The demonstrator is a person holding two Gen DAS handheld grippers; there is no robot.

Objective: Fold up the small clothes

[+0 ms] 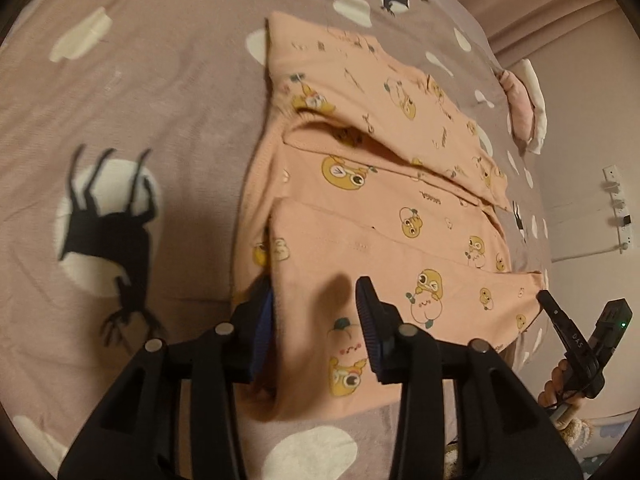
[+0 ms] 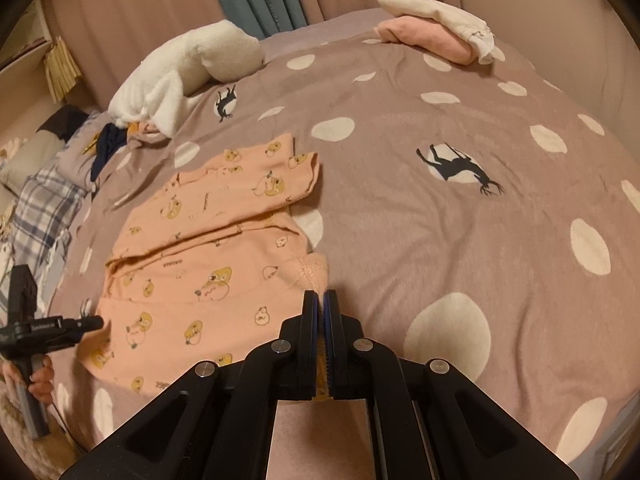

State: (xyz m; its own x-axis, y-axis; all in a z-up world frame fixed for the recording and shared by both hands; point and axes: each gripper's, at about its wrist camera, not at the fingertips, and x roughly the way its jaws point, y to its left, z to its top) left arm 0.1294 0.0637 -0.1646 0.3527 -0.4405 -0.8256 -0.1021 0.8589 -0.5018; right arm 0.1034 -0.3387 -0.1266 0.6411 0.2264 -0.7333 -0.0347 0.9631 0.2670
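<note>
A small peach garment (image 1: 384,200) with yellow cartoon prints lies partly folded on the mauve bedspread (image 1: 160,100). My left gripper (image 1: 316,300) is open, its blue-padded fingers astride the garment's near folded edge, one finger at the fold's left side and one on top. In the right wrist view the same garment (image 2: 192,272) lies left of centre. My right gripper (image 2: 322,300) is shut on the garment's near right corner, where the cloth bunches at the fingertips. The right gripper also shows in the left wrist view (image 1: 548,304), at the garment's right edge.
A white plush toy (image 2: 192,68) lies at the bed's far left. Folded pink and cream clothes (image 2: 436,28) are stacked at the far right. A plaid cloth and dark items (image 2: 52,200) lie off the left side. The bedspread has white dots and deer prints (image 2: 460,168).
</note>
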